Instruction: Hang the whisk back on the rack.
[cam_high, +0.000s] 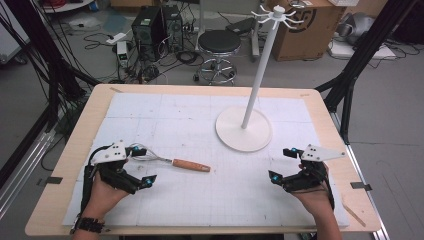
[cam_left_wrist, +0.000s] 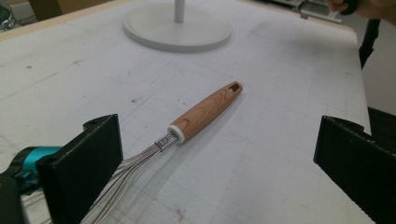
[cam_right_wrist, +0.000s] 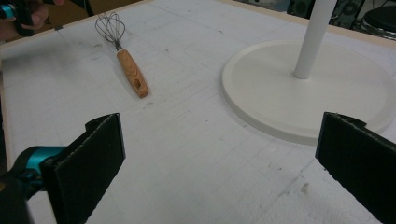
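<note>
1. While both hands rest low on the table, the left gripper gapes wide, empty, its jaws flanking the whisk.
2. At 3 o'clock, the right gripper gapes equally, empty.
3. At 1 o'clock stands the white hook stand.

Left black two-jaw gripper low, jaws spread wide, right black two-jaw gripper low, jaws spread wide, forearms entering from below

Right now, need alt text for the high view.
A person's two open black grippers, left and right, rest on a white-covered wooden table. A wire whisk with a wooden handle lies beside the left one; a white hook stand on a round base stands behind.
</note>
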